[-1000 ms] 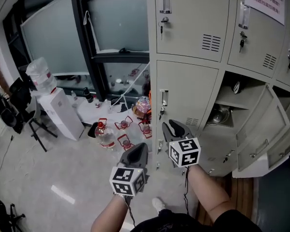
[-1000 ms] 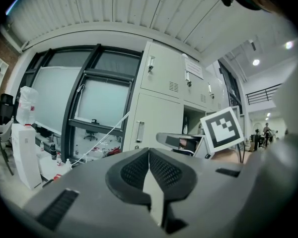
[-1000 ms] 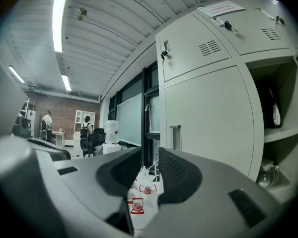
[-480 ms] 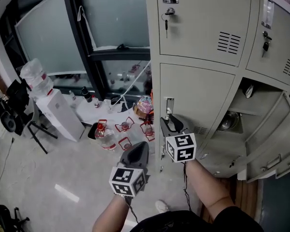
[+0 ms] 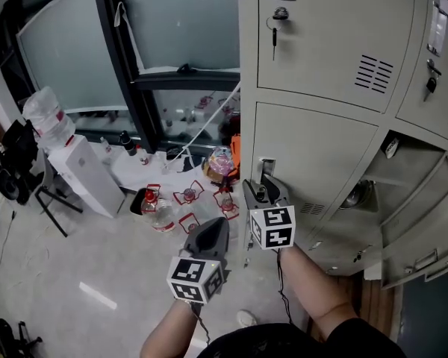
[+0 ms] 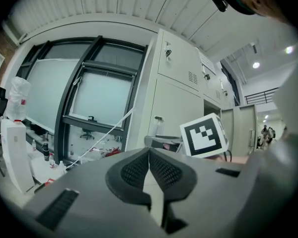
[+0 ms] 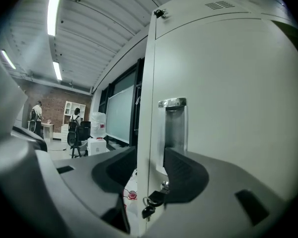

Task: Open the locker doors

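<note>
Grey jaws of the right gripper (image 5: 263,189) spreading around the edge of a closed locker door

Right gripper view has one jaw left of the door's left edge and the other in front of the recessed metal handle (image 7: 173,128). The edge sits between them, and they're opening with nothing pinched yet. That handle runs vertical, straight ahead and touching-close, with a key (image 7: 151,202) hanging just under it. The middle-row locker door (image 5: 313,155) looks hinged on its right side, so my guess is it gets pulled toward the near side. The left gripper (image 5: 211,233) hangs nearer and lower left with its jaws together and empty, well off the door, so the right one is clearly the closer. Count: two grippers, three doors definitely closed, and at least two open doors (image 5: 422,200) on the right.
</note>
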{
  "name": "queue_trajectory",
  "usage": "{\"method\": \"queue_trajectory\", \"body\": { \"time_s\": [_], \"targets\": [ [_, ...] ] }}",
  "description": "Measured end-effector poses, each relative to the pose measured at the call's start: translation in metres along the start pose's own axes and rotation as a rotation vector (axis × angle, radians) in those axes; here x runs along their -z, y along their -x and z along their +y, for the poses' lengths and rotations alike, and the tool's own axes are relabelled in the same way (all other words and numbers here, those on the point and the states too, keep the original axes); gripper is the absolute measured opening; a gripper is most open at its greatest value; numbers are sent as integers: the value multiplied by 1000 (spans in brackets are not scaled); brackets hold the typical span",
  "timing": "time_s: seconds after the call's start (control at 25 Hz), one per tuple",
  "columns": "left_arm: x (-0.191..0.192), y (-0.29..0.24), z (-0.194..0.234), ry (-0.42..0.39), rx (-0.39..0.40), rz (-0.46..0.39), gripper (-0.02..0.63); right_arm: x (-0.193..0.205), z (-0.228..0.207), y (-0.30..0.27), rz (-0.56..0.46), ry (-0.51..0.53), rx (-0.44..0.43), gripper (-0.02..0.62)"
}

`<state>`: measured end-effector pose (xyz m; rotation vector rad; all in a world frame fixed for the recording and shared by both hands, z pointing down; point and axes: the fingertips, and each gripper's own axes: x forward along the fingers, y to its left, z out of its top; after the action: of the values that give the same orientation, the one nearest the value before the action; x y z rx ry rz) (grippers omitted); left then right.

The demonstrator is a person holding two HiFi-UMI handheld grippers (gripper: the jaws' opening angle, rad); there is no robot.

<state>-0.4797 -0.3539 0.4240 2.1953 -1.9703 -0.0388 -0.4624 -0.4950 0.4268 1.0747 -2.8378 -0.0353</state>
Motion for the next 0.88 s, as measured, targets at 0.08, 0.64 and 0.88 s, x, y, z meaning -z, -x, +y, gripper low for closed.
{"method": "queue_trajectory", "body": {
  "time_s": [0.08, 0.64, 0.88],
  "targets": [
    [-1, -2, 3, 1, 0, -5, 3, 1, 0, -2, 5, 0, 4, 181],
    [-1, 17, 4, 9, -12, -4, 3, 3, 9, 11, 12, -9, 12, 152],
    [3, 36, -5, 5, -17, 6, 3, 4, 19, 31, 7, 0, 15, 146]
  ]
}}
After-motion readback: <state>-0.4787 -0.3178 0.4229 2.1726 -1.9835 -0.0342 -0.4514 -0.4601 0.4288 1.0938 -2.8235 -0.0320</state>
